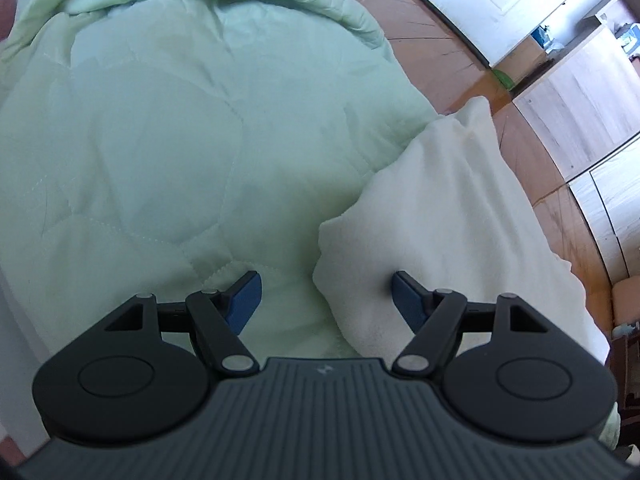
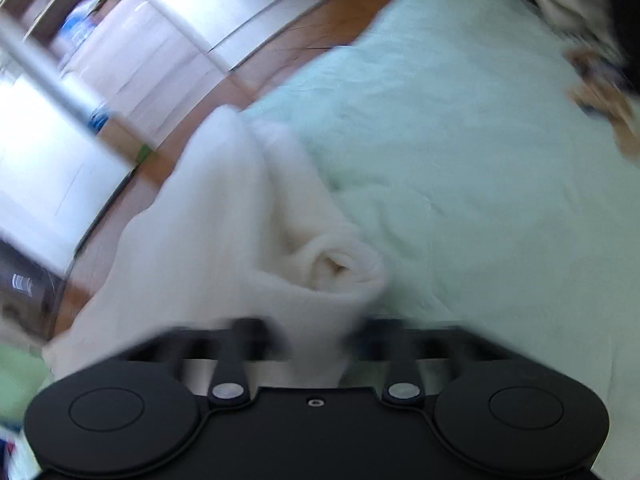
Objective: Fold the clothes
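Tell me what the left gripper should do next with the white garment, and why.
Probably close the left gripper on the white garment. Its jaws stand open astride the garment's near edge on the green quilt, while the right gripper, though blurred, seems already pinched on the cloth.

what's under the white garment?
The white garment lies on a pale green quilt, one edge hanging toward the wooden floor. Whatever is beneath its middle is covered.
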A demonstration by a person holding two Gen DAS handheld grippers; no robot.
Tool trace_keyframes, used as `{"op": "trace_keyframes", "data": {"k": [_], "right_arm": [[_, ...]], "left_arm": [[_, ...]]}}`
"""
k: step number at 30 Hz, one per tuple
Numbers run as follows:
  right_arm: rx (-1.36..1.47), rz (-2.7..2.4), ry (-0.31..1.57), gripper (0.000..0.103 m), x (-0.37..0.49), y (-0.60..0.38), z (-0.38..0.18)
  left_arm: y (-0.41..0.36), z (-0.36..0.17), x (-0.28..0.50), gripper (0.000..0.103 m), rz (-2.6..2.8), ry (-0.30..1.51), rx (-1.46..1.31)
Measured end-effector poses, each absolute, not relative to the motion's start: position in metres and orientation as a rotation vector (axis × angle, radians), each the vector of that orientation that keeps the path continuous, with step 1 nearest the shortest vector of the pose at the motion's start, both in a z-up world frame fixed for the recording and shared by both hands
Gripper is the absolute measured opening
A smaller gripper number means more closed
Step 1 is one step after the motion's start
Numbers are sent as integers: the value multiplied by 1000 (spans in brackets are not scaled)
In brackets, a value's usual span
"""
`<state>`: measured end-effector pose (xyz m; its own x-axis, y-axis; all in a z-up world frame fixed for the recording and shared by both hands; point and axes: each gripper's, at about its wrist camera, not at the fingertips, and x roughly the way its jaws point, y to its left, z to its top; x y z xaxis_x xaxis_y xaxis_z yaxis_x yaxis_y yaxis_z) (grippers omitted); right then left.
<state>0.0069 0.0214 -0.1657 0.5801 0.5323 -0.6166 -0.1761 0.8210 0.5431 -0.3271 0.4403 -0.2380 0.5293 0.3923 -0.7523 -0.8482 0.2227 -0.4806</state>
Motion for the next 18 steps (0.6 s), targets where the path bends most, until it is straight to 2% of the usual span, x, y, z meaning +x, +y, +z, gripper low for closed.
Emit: {"op": "trace_keyframes", "data": {"k": [3, 7, 9, 12, 15, 16, 18], "right_arm": [[409, 425, 771, 13, -9, 9, -141], [304, 360, 829, 13, -9, 11, -155], [319, 358, 841, 15, -9, 5, -163], [309, 355, 828, 23, -12, -5, -167], [136, 250, 764, 23, -19, -5, -158], [40, 166, 742, 26, -23, -4, -155], [16, 175, 710, 27, -35, -12, -145]], "left_arm": [[445, -241, -324, 72, 893, 598, -984], [447, -244, -319, 74, 867, 643, -947], [446, -245, -318, 74, 867, 650, -933], [447, -244, -316, 74, 870, 652, -931], [452, -244, -316, 74, 871, 652, -936], [452, -244, -317, 74, 872, 651, -938], [450, -244, -313, 74, 881, 649, -935]]}}
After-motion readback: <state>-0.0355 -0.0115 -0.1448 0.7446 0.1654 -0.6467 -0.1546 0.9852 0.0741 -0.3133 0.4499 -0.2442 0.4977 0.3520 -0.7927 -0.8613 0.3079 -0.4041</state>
